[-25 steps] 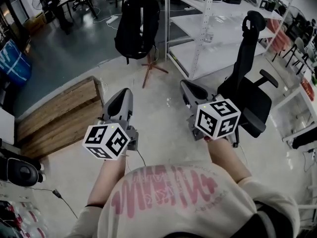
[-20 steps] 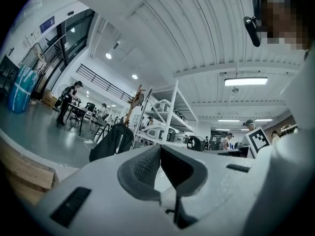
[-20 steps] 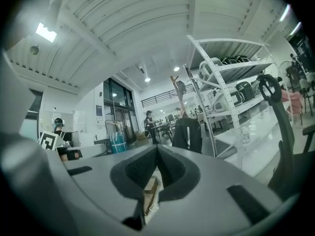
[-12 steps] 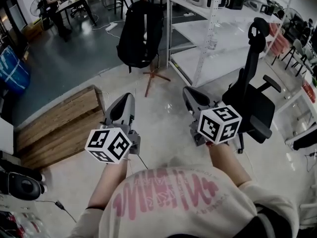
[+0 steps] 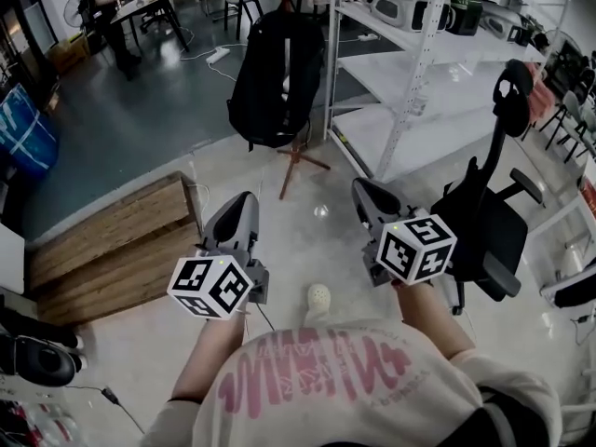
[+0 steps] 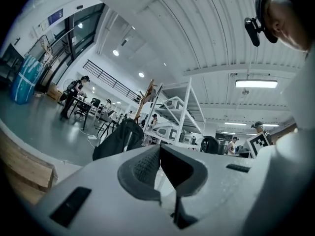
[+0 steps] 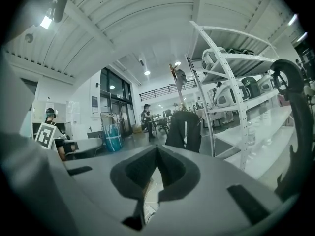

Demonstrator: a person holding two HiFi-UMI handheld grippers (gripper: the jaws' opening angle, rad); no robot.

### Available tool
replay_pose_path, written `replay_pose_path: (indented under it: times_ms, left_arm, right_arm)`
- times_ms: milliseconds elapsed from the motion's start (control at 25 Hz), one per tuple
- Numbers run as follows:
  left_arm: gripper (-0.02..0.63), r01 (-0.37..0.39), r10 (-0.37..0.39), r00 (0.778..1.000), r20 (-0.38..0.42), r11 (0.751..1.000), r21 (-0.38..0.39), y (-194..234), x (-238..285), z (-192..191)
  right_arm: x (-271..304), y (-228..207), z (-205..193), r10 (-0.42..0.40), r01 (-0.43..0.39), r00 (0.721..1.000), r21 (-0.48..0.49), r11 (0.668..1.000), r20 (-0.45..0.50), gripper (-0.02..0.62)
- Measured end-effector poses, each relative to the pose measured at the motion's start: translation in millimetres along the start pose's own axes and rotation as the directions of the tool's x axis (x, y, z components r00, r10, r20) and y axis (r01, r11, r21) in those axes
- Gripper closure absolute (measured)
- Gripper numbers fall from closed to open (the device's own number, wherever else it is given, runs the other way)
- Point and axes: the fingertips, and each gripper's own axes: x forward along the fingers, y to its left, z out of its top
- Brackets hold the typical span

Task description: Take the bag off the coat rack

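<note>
The left gripper and right gripper are held out side by side, well short of the bag. It hangs on the rack ahead, with only open floor between. A shelf stands just right of the rack, a chair near the right gripper, and a wooden platform lies left. Both grippers' jaws are pressed together, empty.

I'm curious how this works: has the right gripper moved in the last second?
Yes. The right gripper has advanced toward the bag on the coat rack; the office chair beside it now lies farther back along it.
</note>
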Motion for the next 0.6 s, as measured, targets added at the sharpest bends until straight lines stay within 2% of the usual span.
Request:
replay_pose_path:
  times_ms: [200, 600]
  left_arm:
    - [0.603, -0.013, 0.013, 1.000, 0.002, 1.000, -0.007, 29.6, 62.4, 12.5]
    - [0.603, -0.007, 0.004, 0.996, 0.086, 0.999, 0.036, 70.9, 183.3, 53.0]
  right_arm:
    - [61.4, -35.8, 16.7, 0.024, -0.024, 0.999, -0.010, 1.000, -0.031, 0.591]
    - [168.2, -98.7, 83.1, 0.072, -0.069, 0.997, -0.132, 0.989, 0.013, 0.589]
